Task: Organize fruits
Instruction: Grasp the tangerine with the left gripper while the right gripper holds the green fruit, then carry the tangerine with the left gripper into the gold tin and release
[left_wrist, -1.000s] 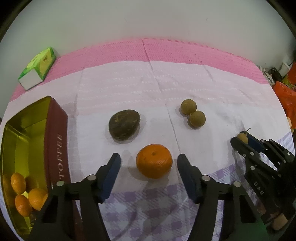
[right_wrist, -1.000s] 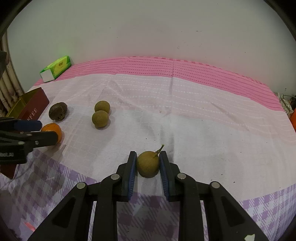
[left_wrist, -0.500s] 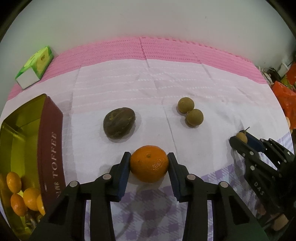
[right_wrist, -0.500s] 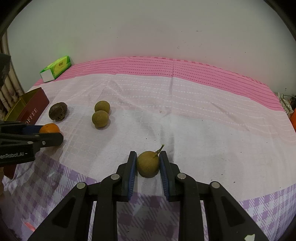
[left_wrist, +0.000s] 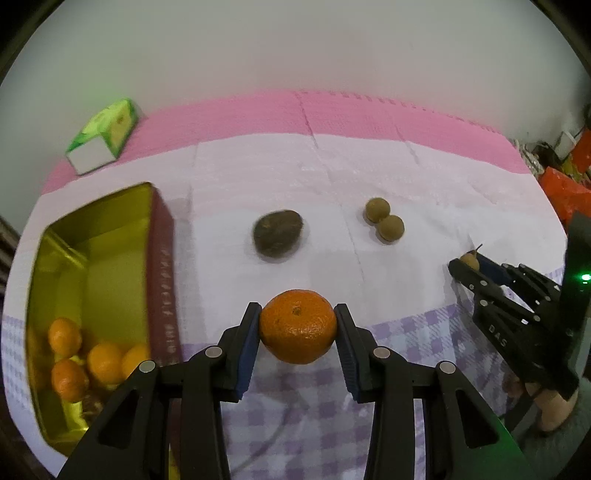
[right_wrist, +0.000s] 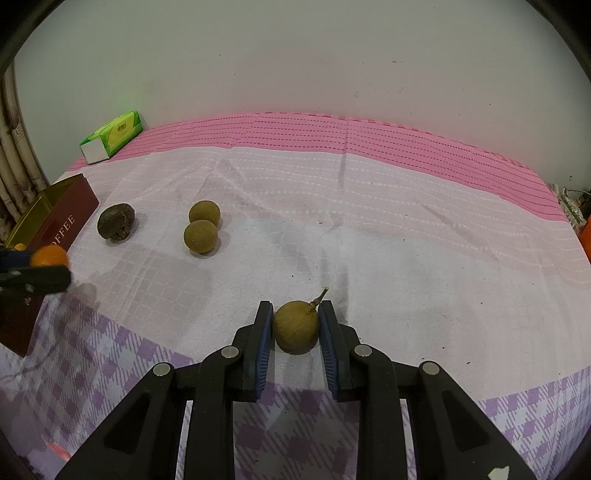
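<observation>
Here, tangerine (left_wrist: 298, 326) stem-end up between left tongs (left_wrist: 298, 339).

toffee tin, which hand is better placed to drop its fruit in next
Left. Its tool is shut on the orange right beside the open toffee tin, which already holds oranges. The right tool grips a brown fruit farther across the cloth.

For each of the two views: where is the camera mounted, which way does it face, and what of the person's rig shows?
Left wrist: behind the left gripper, angled down at its orange; toffee tin at left, right gripper at far right.
Right wrist: behind the right gripper, angled down at its stemmed brown fruit; left gripper at left edge.
Shared: dark fruit, brown pair, green box.
</observation>
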